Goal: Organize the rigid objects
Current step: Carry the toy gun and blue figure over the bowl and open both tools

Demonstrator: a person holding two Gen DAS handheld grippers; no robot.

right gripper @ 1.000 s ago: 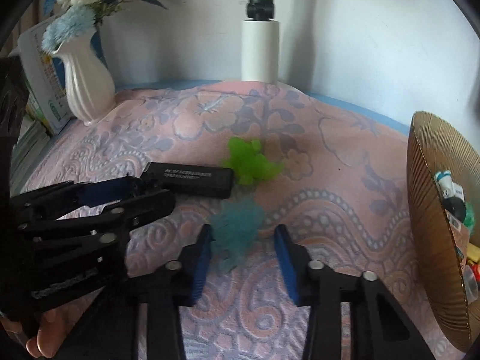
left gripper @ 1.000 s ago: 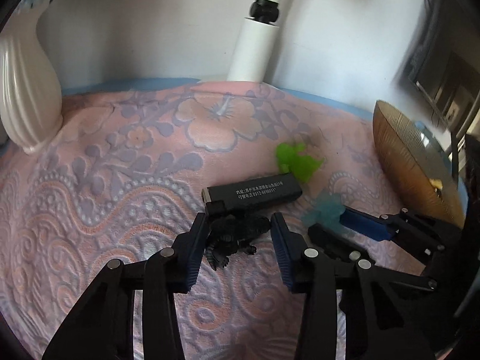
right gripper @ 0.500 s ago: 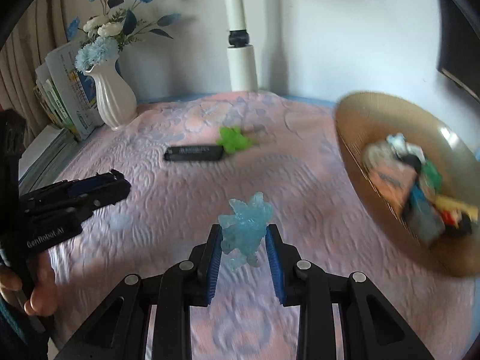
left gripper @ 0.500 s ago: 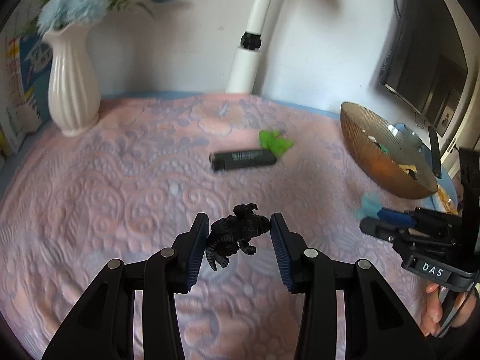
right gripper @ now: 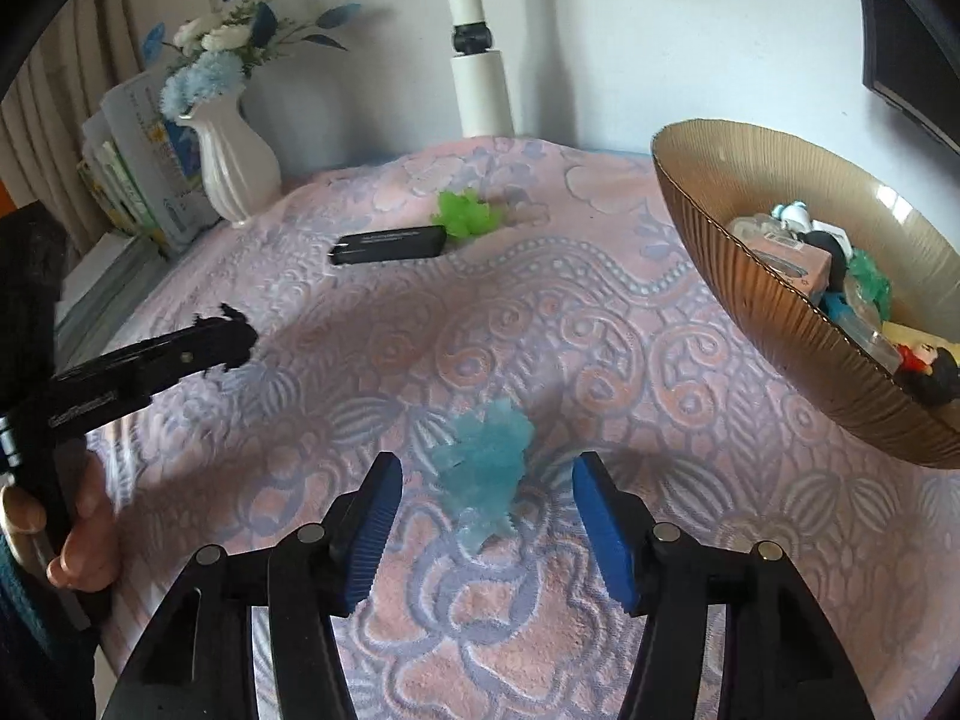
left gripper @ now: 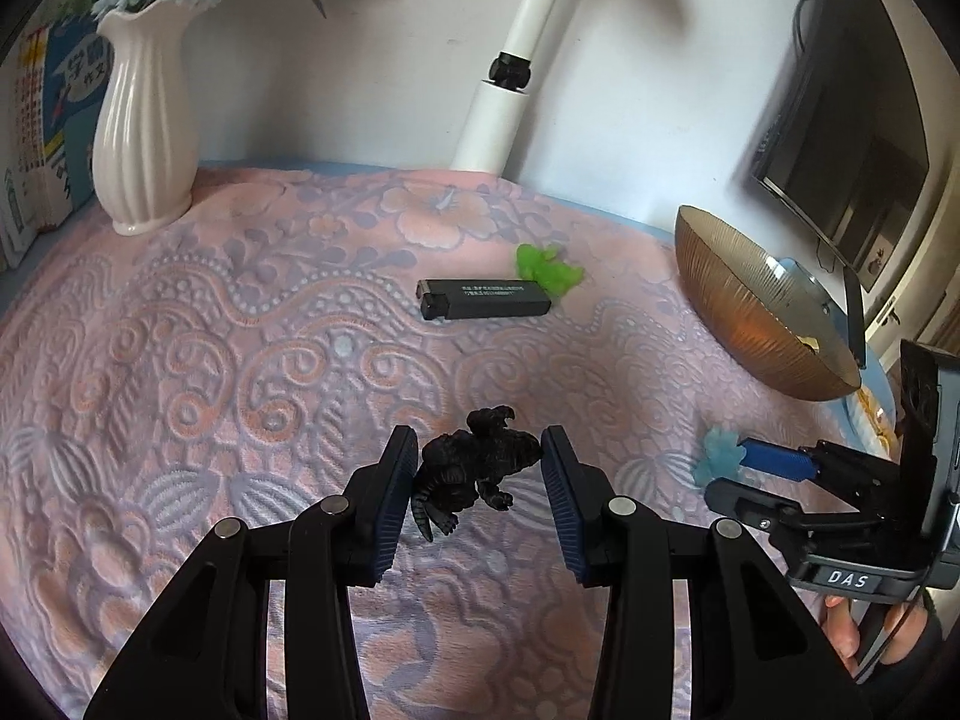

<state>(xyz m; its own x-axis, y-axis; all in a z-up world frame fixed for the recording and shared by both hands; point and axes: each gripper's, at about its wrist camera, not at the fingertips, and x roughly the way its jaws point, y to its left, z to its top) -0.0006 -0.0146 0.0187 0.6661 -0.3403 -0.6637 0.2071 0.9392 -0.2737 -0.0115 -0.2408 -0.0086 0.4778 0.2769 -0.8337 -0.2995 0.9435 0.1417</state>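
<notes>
Left view: our left hand-held gripper [left gripper: 480,483] pinches the black figure [left gripper: 474,471] above the tabletop [left gripper: 180,360]; a loose pinch could drop it short of the bowl [left gripper: 750,306].

Right view: our right hand-held gripper [right gripper: 486,531] has just been opening, jaws spread; the blue figure [right gripper: 489,465] sits between them, clear of the pads, outside the bowl, and may tumble.

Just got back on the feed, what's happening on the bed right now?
A person is sorting small toys with a pair of tongs in each hand. The left tongs are clamped on a black dinosaur figure, held above the pink bedspread. The right tongs have just been opening; the translucent blue figure sits loose between them, apart from both pads. A black lighter and green figure lie untouched; the gold bowl already holds several toys.
</notes>
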